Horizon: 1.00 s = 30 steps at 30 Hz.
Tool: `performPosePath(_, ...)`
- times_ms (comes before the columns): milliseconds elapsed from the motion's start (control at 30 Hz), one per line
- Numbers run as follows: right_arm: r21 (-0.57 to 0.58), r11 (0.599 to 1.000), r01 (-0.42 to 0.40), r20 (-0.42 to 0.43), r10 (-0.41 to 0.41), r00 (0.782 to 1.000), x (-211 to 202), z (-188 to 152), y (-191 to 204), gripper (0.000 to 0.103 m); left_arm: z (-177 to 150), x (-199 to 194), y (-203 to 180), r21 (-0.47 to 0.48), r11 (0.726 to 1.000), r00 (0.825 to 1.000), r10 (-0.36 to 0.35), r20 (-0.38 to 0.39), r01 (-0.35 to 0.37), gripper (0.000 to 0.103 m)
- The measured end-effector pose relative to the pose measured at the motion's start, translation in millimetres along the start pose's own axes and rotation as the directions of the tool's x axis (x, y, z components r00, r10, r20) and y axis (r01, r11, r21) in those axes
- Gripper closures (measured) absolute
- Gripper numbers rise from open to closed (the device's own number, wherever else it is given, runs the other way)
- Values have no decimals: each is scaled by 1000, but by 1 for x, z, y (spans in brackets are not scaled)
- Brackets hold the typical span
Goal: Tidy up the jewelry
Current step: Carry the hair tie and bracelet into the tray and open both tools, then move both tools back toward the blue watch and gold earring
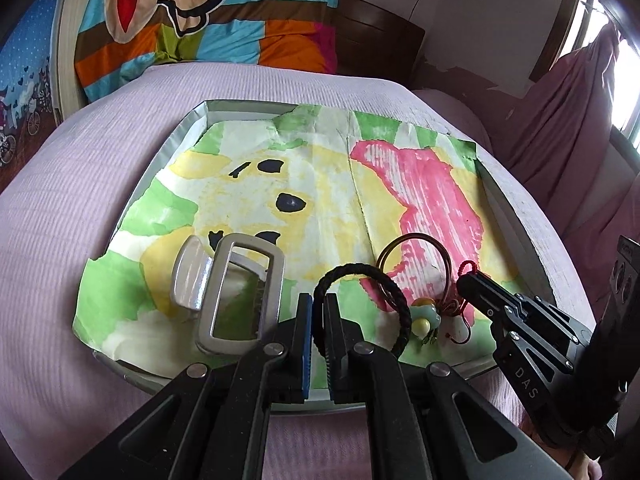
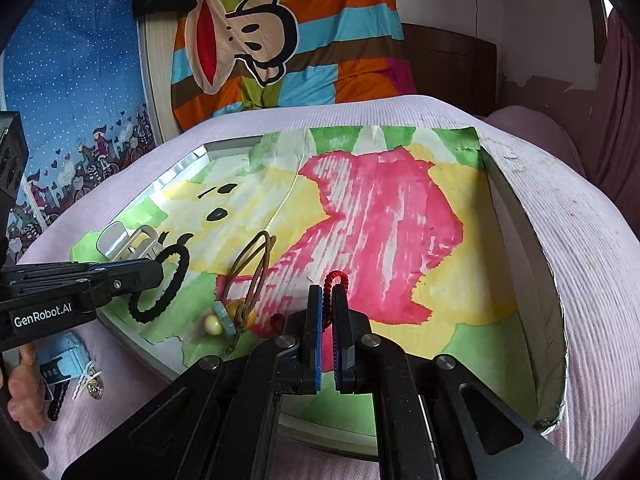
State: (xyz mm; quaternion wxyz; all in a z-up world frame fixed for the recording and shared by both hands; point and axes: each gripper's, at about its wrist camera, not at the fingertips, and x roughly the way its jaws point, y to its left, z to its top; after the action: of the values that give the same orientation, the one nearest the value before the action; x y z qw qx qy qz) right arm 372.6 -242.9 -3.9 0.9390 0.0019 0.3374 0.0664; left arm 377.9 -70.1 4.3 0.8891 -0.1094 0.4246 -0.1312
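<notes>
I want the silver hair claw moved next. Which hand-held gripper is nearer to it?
Left. The left hand-held gripper, shut on the black hair tie, sits right beside the claw. The right hand-held gripper, holding the red cord, is farther off, past the brown loop.

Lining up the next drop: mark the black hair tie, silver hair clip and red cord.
black hair tie [image 1: 362, 270], left wrist view, top of loop
silver hair clip [image 1: 190, 276], left wrist view, curved handle
red cord [image 2: 335, 278], right wrist view, top of loop

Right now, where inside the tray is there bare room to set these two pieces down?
The pink and yellow patches of the painted paper liner, toward the silver tray's right wall and far edge, lie bare. The near-left corner is crowded: silver hair claw, brown loop hair tie, black braided hair tie.
</notes>
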Motion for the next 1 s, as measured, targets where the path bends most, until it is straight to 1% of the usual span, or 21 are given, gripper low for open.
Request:
performPosePath(67, 1, 1000, -1, -7, 1, 1000, -1, 0, -1, 97, -1, -1, 4, -28, 999, 1000, -20, -2, 20, 97)
performPosePath(100, 3, 1000, -2, -11, 2, 1000, -1, -1, -1, 94, -1, -3, 6, -39, 999, 1000, -30, 1, 30, 96)
performPosePath(167, 12, 1000, -4, -14, 4, 1000, -5, -3, -3, 81, -2, -9, 7, -52, 998, 999, -44, 18, 45, 91)
performPosePath(200, 19, 1000, -6, -5, 6, 1000, -8, -4, -4, 66, -3, -14, 7, -53, 997, 998, -47, 31, 48, 86)
performPosePath(233, 26, 1000, -11, 9, 10, 1000, -13, -5, -6, 58, -4, -19, 7, -53, 997, 998, -52, 45, 55, 80)
performPosePath(267, 31, 999, -12, 22, 12, 1000, -17, -6, -7, 57, -4, -24, 7, -51, 997, 996, -61, 60, 64, 77)
performPosePath(333, 36, 999, -9, 48, 8, 999, -27, -7, -8, 56, -8, -36, 6, -45, 996, 993, -67, 99, 71, 60)
performPosePath(367, 37, 999, -10, 65, 8, 998, -33, -8, -8, 54, -10, -44, 7, -42, 997, 990, -66, 121, 72, 55)
performPosePath(400, 35, 999, -9, 83, 6, 997, -40, -9, -9, 50, -12, -52, 7, -38, 997, 987, -67, 149, 73, 48)
performPosePath(467, 25, 1000, -6, 133, 3, 991, -55, -12, -7, 44, -17, -68, 8, -29, 996, 977, -71, 202, 79, 42)
performPosePath(533, 23, 1000, -7, 184, 2, 983, -72, -16, -6, 31, -23, -83, 8, -23, 998, 968, -52, 244, 59, 30)
performPosePath(567, 28, 1000, -5, 213, -1, 977, -81, -19, -5, 28, -26, -90, 9, -19, 999, 964, -42, 264, 49, 27)
performPosePath(633, 37, 999, -7, 267, -3, 964, -99, -24, -4, 17, -36, -105, 10, -3, 1000, 950, -26, 312, 29, 14)
performPosePath(667, 42, 999, -11, 290, -1, 957, -108, -26, -3, 14, -40, -112, 10, 4, 1000, 943, -14, 334, 13, 10)
performPosePath(733, 47, 999, -21, 337, 4, 941, -124, -31, 0, 3, -51, -126, 11, 16, 1000, 925, 14, 381, -22, 1)
performPosePath(767, 49, 998, -24, 359, 5, 933, -132, -34, 2, 1, -58, -134, 12, 24, 999, 914, 19, 406, -32, 0)
performPosePath(833, 55, 998, -39, 399, 14, 917, -148, -40, 5, 1, -71, -148, 13, 42, 998, 891, 23, 453, -47, 0)
performPosePath(1000, 60, 997, -50, 479, 15, 878, -182, -62, 14, 1, -106, -173, 20, 61, 994, 846, 46, 531, -92, 0)
